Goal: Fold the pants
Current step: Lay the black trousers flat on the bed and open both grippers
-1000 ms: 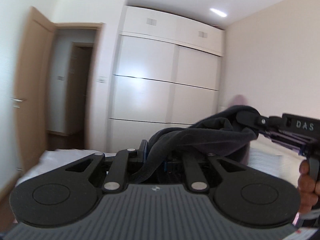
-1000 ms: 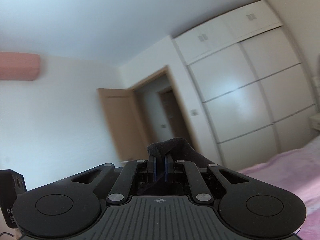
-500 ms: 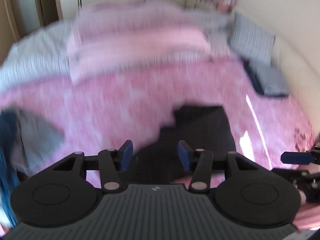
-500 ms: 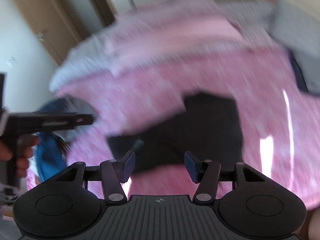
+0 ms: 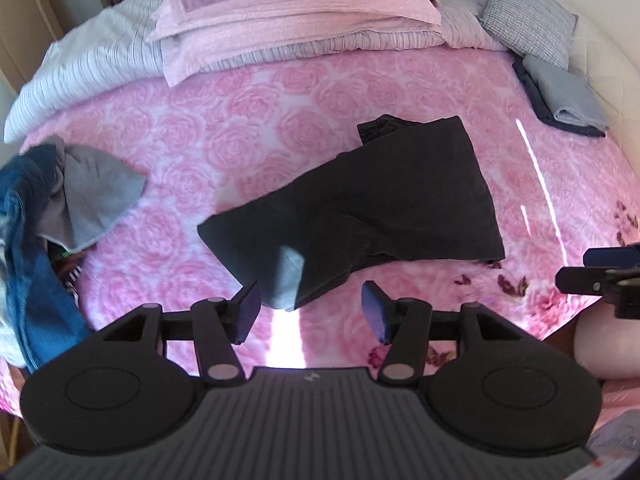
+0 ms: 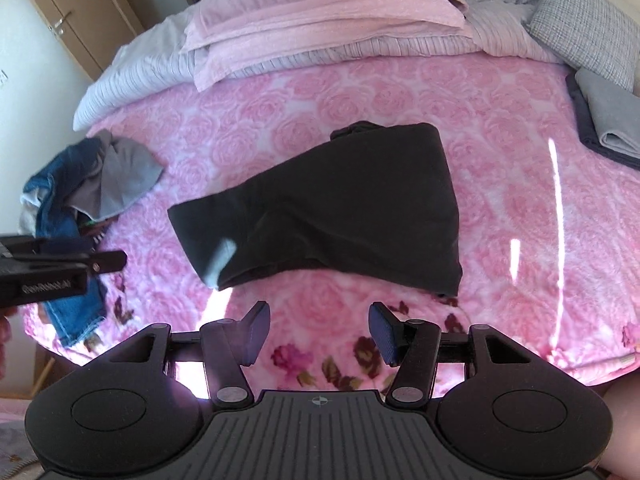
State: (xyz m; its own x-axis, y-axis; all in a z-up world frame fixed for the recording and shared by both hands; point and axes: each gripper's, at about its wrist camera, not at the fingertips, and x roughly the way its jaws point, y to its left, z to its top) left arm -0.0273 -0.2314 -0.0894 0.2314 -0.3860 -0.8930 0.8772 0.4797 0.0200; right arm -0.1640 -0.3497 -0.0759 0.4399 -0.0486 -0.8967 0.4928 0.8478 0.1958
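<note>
Crumpled black fabric pants (image 5: 384, 200) lay blurry on the pink rose-patterned bed (image 5: 200, 140); left tool (image 5: 311, 307) opening, right tool (image 6: 319, 333) spread, both angled down, empty.

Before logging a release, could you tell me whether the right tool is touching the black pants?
Apart: the right wrist view shows pink blanket between the right tool and black pants.

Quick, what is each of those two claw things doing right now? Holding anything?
Left gripper: jaws opening, nothing between them.
Right gripper: open, empty; the black pants lie on the bed.

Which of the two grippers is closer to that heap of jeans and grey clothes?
Left. The left gripper hangs beside the heap; the right gripper is across the black pants from it.
</note>
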